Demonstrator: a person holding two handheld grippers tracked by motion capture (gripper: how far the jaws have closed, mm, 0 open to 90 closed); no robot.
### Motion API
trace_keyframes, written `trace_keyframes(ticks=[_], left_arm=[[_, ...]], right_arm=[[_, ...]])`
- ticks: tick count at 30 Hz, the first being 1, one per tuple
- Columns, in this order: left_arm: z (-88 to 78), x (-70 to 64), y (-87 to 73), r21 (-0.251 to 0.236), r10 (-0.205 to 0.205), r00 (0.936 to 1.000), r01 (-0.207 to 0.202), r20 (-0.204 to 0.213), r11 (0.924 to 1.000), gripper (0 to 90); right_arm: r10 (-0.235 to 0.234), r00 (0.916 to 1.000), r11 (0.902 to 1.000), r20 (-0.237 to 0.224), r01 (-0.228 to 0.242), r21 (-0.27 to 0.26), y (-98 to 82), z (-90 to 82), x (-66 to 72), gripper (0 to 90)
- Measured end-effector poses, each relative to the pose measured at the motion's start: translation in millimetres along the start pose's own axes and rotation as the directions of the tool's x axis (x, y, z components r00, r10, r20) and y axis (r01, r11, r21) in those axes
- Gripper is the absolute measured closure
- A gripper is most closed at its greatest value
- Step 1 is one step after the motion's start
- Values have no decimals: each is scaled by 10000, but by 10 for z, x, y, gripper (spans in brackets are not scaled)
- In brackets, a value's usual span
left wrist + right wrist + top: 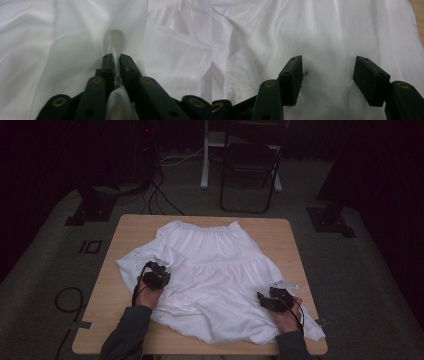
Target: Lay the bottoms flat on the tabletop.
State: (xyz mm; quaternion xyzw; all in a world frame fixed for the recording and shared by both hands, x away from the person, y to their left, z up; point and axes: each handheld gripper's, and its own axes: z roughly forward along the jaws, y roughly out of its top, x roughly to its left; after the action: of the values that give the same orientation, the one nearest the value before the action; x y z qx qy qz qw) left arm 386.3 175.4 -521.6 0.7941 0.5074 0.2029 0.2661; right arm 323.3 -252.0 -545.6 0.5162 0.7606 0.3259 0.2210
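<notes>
A white skirt (215, 270) lies spread and rumpled over the wooden table (135, 227), its gathered waistband at the far side. My left gripper (159, 269) rests on the skirt's left part; in the left gripper view its jaws are shut on a pinched fold of the white fabric (115, 56), which bunches up between the fingers. My right gripper (263, 298) sits on the skirt's near right part. In the right gripper view it (327, 75) stands open above flat cloth (327, 37), nothing between the pads.
A dark folding chair (248, 167) and a white post stand beyond the table's far edge. Cables (67, 300) lie on the grey floor at the left. A strip of bare wood runs along the table's left edge and near edge.
</notes>
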Motion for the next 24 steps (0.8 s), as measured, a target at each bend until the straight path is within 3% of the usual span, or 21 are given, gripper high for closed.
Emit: trace_keyframes(ticks=[3,4,5,7,8,9,10,11,12,15,17,19,20,23,24], left_arm=[[-208,84,-221,-75,-217,9995,216,-233,9997,853],[-348,161,-411,-119,-450,9985,447,-321,9989,857],[-348,161,-411,-119,-450,9985,447,-321,9989,858],[-476,230,-604,-188,-577,9977,571,-344,9982,859],[-609,289,-776,-257,-758,9963,748,-395,9969,860],[-609,289,-776,-257,-758,9963,748,-395,9969,860],[-727,317,-918,-304,-852,9951,838,-493,9960,860],[-727,317,-918,-304,-852,9951,838,-493,9960,860],[-832,326,-1033,-334,-956,9937,937,-593,9950,860],[-891,330,-1096,-300,-962,9927,943,-732,9951,861],[-995,372,-1245,-147,-1242,9871,1233,-1015,9923,860],[-1013,381,-1264,-235,-1264,9878,1248,-915,9919,845],[-1013,381,-1264,-235,-1264,9878,1248,-915,9919,806],[-1079,363,-1156,-970,-1191,9921,1147,-406,9886,640],[-1079,363,-1156,-970,-1191,9921,1147,-406,9886,603]], right_arm=[[0,10000,10000,1,0,1,0,0,0,402],[-1,10000,10000,-1,1,2,0,0,0,402],[-1,10000,10000,-1,1,2,0,0,0,402],[-3,10000,10000,0,3,1,0,0,0,402],[-3,10000,10000,1,3,1,0,0,0,403],[-3,10000,10000,1,3,1,0,0,0,403],[0,10000,10000,3,0,2,0,0,0,402],[0,10000,10000,3,0,2,0,0,0,402],[7,10000,10000,1,-7,6,0,0,1,402],[2,10000,10000,2,-2,0,0,0,0,403],[-2,10000,10000,3,2,1,0,0,0,403],[1,10000,10000,4,-1,2,0,0,0,403],[1,10000,10000,4,-1,2,0,0,0,403],[6,10000,10000,6,-6,-1,0,0,1,402],[6,10000,10000,6,-6,-1,0,0,1,402]])
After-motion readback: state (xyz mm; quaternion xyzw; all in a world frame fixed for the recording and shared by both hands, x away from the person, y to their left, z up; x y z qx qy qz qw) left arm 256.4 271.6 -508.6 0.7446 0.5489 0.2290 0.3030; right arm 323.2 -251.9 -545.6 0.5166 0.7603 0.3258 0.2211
